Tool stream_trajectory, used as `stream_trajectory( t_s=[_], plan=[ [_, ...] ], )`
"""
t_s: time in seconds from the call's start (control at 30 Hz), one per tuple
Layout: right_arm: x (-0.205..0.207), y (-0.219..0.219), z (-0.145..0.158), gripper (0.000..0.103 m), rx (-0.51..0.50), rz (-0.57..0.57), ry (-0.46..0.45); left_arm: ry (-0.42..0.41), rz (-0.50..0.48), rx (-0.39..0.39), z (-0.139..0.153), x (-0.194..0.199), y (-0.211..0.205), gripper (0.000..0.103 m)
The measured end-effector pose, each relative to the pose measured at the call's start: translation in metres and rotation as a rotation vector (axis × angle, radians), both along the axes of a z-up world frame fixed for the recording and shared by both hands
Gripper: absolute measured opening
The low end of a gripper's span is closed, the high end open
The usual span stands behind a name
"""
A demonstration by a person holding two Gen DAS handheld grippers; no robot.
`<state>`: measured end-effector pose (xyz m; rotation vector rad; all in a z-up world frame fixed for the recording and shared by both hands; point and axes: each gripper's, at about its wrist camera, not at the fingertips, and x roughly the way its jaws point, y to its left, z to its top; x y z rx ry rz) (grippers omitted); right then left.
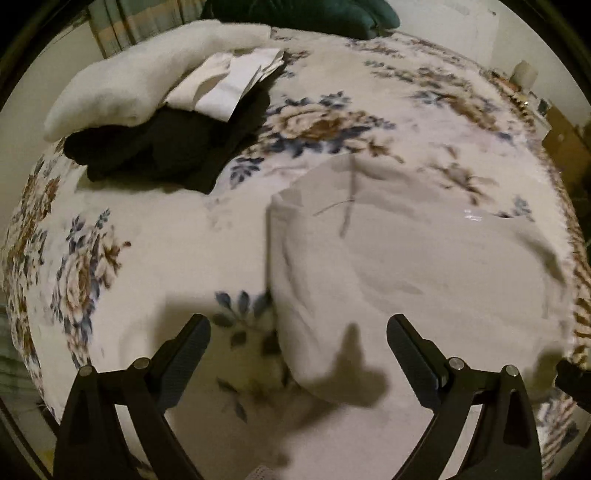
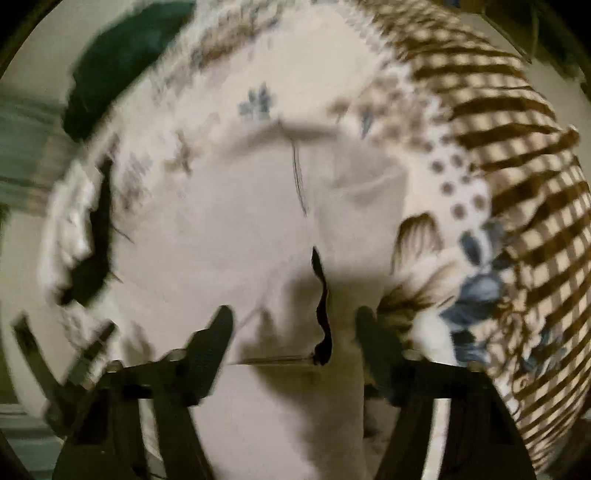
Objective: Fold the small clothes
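A pale beige garment (image 1: pixel 406 258) lies spread on a floral blanket (image 1: pixel 147 229), with a thin dark cross mark near its far edge. My left gripper (image 1: pixel 298 332) is open and empty, hovering just above the garment's near left corner. In the blurred right wrist view the same garment (image 2: pixel 258 221) fills the middle. My right gripper (image 2: pixel 293 325) is open above it, with a dark wavy fold line between the fingers.
A stack of black, white and cream clothes (image 1: pixel 166 110) sits at the far left of the bed. A dark green cushion (image 1: pixel 314 14) lies at the head. The blanket's brown checked border (image 2: pixel 517 166) runs along the right edge.
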<state>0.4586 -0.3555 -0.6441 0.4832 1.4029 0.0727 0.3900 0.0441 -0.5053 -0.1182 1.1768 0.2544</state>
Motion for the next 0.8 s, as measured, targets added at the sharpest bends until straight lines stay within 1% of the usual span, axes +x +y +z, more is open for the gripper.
stream_trajectory(
  t_s=[0.03, 0.07, 0.1, 0.17, 0.23, 0.3, 0.4, 0.5, 0.6, 0.7, 0.8],
  plan=[
    [0.003, 0.007, -0.007, 0.025, -0.020, 0.020, 0.017, 0.011, -0.003, 0.009, -0.007, 0.004, 0.003, 0.098],
    [0.004, 0.011, -0.011, 0.006, -0.046, 0.035, 0.024, 0.020, -0.005, 0.010, -0.011, 0.007, 0.004, 0.098],
    [0.004, 0.018, -0.013, 0.005, -0.109, 0.055, 0.017, 0.026, -0.006, 0.006, -0.014, 0.009, 0.006, 0.098],
    [0.000, 0.018, -0.011, 0.004, -0.171, 0.047, -0.022, 0.031, -0.007, -0.001, -0.017, 0.012, 0.008, 0.098],
    [-0.003, 0.011, -0.007, 0.003, -0.193, 0.010, -0.034, 0.013, -0.004, -0.021, -0.012, 0.012, 0.009, 0.098],
    [-0.006, 0.000, -0.005, 0.003, -0.204, -0.034, -0.035, 0.001, -0.005, -0.021, -0.008, 0.011, 0.011, 0.098],
    [-0.004, -0.012, -0.010, 0.003, -0.194, -0.057, -0.017, 0.014, -0.007, -0.020, -0.012, 0.010, 0.015, 0.098],
    [-0.005, -0.014, -0.011, 0.003, -0.202, -0.042, -0.015, 0.055, 0.000, -0.008, -0.029, 0.013, 0.021, 0.098],
    [-0.001, -0.018, -0.019, 0.003, -0.201, -0.043, 0.003, 0.090, -0.011, -0.009, -0.044, 0.015, 0.024, 0.098],
    [0.003, -0.018, -0.035, 0.003, -0.182, -0.073, 0.031, 0.104, -0.009, -0.047, -0.052, 0.017, 0.030, 0.098],
    [0.003, -0.024, -0.047, 0.003, -0.135, -0.082, 0.056, 0.107, -0.006, -0.074, -0.049, 0.017, 0.036, 0.098]
  ],
)
